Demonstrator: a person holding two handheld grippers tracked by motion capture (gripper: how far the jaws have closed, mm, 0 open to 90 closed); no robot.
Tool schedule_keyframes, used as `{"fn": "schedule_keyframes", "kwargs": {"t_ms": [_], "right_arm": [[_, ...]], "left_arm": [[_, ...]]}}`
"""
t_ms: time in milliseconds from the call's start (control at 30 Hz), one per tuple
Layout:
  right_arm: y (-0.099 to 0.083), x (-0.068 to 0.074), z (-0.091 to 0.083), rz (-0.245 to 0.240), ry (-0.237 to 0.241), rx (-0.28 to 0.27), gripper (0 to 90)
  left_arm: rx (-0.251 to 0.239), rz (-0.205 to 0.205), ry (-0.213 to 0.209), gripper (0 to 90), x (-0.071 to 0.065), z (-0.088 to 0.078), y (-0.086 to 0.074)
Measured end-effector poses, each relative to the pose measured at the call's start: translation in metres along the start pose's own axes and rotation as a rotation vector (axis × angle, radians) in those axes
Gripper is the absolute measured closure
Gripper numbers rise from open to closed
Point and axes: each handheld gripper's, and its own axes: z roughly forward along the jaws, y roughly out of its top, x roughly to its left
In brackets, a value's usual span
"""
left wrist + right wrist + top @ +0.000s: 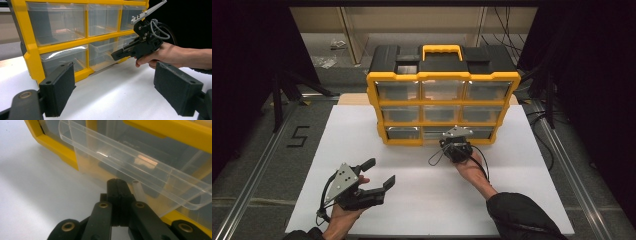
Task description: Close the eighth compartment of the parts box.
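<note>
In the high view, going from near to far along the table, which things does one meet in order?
Left gripper with open jaws → right gripper at the bottom middle drawer → yellow drawer cabinet → its yellow carry handle.

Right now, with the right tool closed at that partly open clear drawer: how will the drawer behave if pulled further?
The clear drawer looks thin-walled and see-through, so probably light and a bit flexible at the rim. Its glossy plastic may be slippery for the shut right tool. It already juts out of the yellow organizer, so a long pull could let it tip or drop free.
</note>
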Motion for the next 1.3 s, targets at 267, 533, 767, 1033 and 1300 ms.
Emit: {"fn": "schedule_keyframes", "kwargs": {"t_ms": [267,533,767,1033,1300], "right_arm": [[0.001,-0.002,0.004,-0.007,-0.004,-0.005,90.0],[0.002,-0.004,0.008,-0.016,-0.009,-0.010,90.0],[0.003,-0.005,0.010,-0.011,-0.014,-0.016,90.0],[0.003,-0.006,0.012,-0.014,-0.020,-0.018,90.0],[0.004,-0.007,0.014,-0.006,-0.025,-0.019,90.0]], "left_arm": [[-0.003,-0.002,-0.003,16.8,0.000,0.000,0.000],[-0.002,-0.003,-0.006,16.8,0.000,0.000,0.000],[-0.003,-0.004,-0.005,16.8,0.000,0.000,0.000],[-0.002,-0.005,-0.006,16.8,0.000,0.000,0.000],[-0.001,-0.003,-0.006,16.8,0.000,0.000,0.000]]}}
